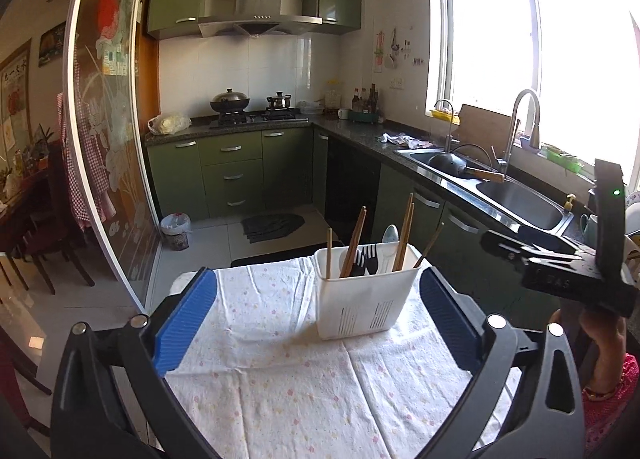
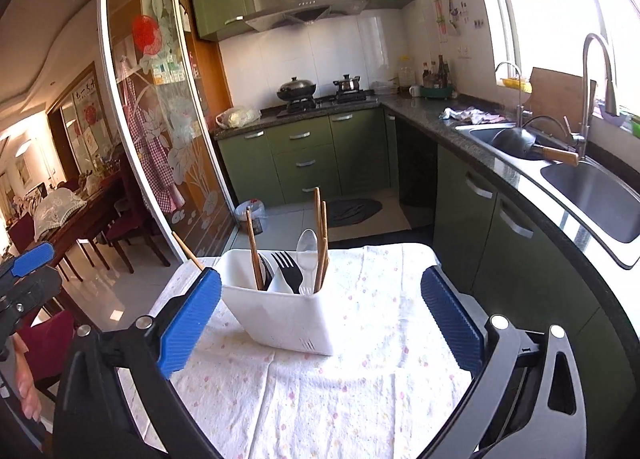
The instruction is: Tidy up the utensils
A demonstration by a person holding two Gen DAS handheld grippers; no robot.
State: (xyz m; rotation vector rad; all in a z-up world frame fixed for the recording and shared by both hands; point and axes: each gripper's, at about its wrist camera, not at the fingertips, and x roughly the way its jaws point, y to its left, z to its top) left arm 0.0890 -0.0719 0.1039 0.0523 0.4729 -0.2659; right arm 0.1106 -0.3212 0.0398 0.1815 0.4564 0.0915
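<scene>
Utensils are all seen standing in the white holder ahead of both jaws; none is left on the cloth. Left gripper and right gripper are spread, empty. Task judged essentially complete.

Utensil holder: white, dark slits low on its side. Chopsticks: brown wood. Fork: black. Spoon: translucent white. Cloth on the bench: white, small pink and yellow flowers. Left gripper: black frame, blue ribbed pads; right gripper alike. Cabinets: olive green, silver handles.
</scene>
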